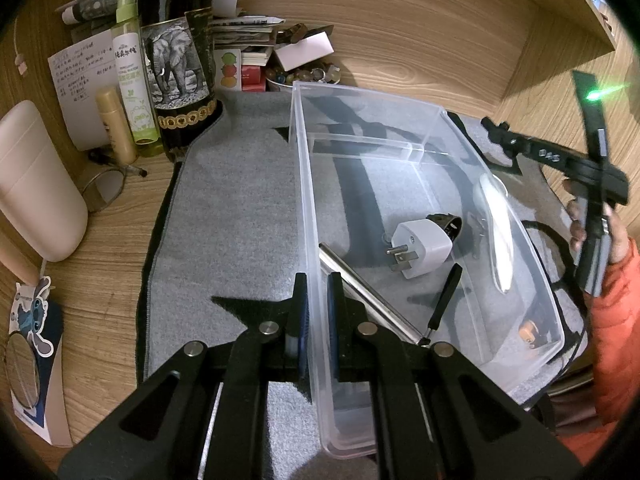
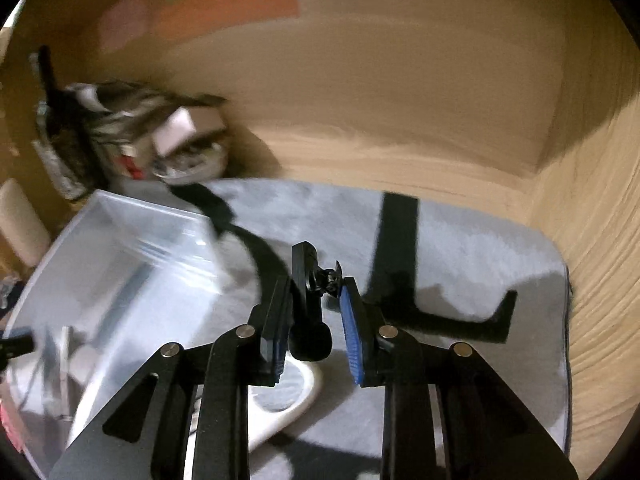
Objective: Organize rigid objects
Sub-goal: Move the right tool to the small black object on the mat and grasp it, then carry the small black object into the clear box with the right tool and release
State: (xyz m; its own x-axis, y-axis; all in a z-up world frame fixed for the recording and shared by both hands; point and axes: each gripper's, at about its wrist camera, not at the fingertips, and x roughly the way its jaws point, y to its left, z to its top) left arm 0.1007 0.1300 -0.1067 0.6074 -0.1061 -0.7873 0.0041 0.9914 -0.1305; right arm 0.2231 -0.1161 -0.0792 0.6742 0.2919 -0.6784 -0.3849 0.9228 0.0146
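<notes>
A clear plastic bin [image 1: 400, 128] sits on a grey mat [image 1: 232, 208]. Inside lie a white plug adapter [image 1: 420, 246], a metal rod [image 1: 368, 292], a black-handled tool [image 1: 444, 296], a white oblong piece [image 1: 496, 232] and a small orange item [image 1: 530, 330]. My left gripper [image 1: 318, 312] is shut on the bin's near left wall. My right gripper [image 2: 314, 316] is shut on a black bracket-like object [image 2: 310, 300], held above the mat beside the bin [image 2: 120, 264]. In the left wrist view the right gripper [image 1: 496, 128] is raised at the bin's right.
A dark elephant-label bottle [image 1: 176, 60], a green spray bottle [image 1: 130, 68], a beige tube [image 1: 116, 124], papers and a bowl of beads [image 1: 304, 76] crowd the back left. A beige rounded device [image 1: 36, 184] stands left. Wooden walls close the back and right. A white dish [image 2: 288, 396] lies under the right gripper.
</notes>
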